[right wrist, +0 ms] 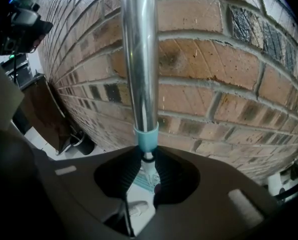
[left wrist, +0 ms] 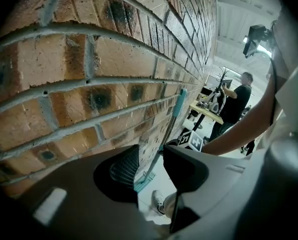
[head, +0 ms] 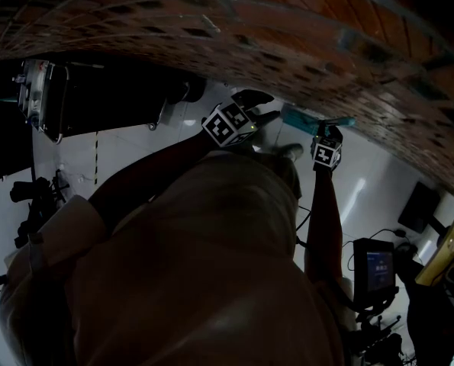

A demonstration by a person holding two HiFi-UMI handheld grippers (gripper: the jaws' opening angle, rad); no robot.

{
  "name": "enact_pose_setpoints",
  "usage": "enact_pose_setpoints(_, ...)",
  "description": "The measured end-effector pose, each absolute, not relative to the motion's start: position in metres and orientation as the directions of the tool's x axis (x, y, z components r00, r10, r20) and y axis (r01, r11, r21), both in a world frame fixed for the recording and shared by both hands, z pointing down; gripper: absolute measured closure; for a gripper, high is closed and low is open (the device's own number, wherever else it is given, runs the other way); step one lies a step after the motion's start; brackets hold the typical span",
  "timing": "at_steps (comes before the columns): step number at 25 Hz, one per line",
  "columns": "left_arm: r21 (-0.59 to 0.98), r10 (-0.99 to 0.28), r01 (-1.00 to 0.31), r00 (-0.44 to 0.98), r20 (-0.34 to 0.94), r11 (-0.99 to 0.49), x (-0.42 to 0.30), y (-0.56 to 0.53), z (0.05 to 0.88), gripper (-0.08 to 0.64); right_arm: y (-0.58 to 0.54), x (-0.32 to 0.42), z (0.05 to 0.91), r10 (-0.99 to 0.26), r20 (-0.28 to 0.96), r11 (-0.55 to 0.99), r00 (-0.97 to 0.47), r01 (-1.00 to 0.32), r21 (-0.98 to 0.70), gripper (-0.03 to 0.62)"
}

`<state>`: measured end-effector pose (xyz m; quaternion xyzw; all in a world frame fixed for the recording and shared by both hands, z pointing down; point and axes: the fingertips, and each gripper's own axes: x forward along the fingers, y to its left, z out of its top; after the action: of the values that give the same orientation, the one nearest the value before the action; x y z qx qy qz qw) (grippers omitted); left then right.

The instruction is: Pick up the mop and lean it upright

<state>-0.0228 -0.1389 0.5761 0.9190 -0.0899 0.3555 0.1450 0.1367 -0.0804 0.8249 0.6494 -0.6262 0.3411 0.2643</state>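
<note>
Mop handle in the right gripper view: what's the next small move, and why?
Probably tilt the mop gently onto the brick wall before releasing: the right gripper has its fingers shut on the upright shaft beside the bricks, contact unclear.

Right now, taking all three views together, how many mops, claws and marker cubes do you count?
mop: 1
claws: 2, left claw and right claw
marker cubes: 2, left cube and right cube
Total: 5
</note>
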Motion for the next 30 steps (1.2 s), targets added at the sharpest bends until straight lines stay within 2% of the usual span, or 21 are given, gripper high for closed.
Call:
enact_pose_setpoints(9, 0.193, -0.052, -0.257, 0.714, 0.698, -0.947, -0.026, -0.137, 0.587, 0.388, -0.079, 0.137, 0.844, -0.602, 0.798, -0.058, -0.033, -0.995, -0.085, 0.502)
enact_pose_setpoints(30, 0.146, -0.117, -0.305, 0.699, 0.705, -0.941, -0.044, -0.154, 0.579, 0.388, -0.095, 0.133, 0.870, -0.559, 0.825, 0.003, -0.079, -0.996, -0.094, 0.502)
